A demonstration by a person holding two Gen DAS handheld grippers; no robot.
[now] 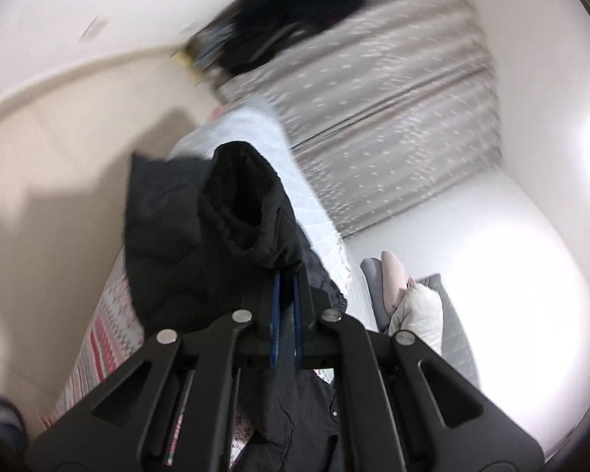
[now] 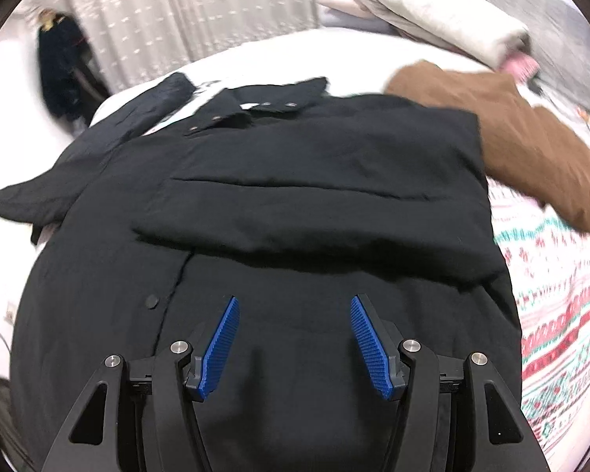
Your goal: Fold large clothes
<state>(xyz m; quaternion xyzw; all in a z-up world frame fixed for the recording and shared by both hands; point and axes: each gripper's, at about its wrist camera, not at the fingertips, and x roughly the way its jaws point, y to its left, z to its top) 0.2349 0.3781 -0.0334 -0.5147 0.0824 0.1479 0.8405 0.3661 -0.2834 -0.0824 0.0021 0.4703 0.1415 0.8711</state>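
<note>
Two grippers: one per hand, both black with blue ribbed pads.
Left gripper [image 1: 286,295]: jaws pinched together on a fold of the black quilted jacket [image 1: 200,228]; only thin blue pad edges show at 6 o'clock of the left view.
Jacket, left view: cuff or sleeve end bunched above the pads, lifted off the bed, opening facing the camera; remainder hangs down past 6 o'clock.
Right gripper [image 2: 295,338]: jaws standing moderately apart, nothing between them, pads [image 2: 220,348] not touching cloth as far as I can tell; hovers over the jacket's lower part.
Jacket, right view [image 2: 295,181]: one, spread flat across the bed, fills the centre; one sleeve folded across the body, other sleeve trails out toward 9 o'clock.
Snaps: four silver snaps [image 2: 267,105] along the collar placket at 12 o'clock; one black button [image 2: 151,301] at 8 o'clock of centre.
Brown garment [image 2: 531,149]: one, at 2 o'clock, touching the jacket's edge.
Folded cream bedding stack [image 2: 444,23]: one, at 1 o'clock.
Patterned red-and-green bedspread [image 2: 558,295]: one, at 3–4 o'clock.
Dark hanging clothes [image 2: 63,78]: one cluster at 10 o'clock, count blurred.
Beige dotted curtain [image 2: 185,11]: one, at 11–12 o'clock.
</note>
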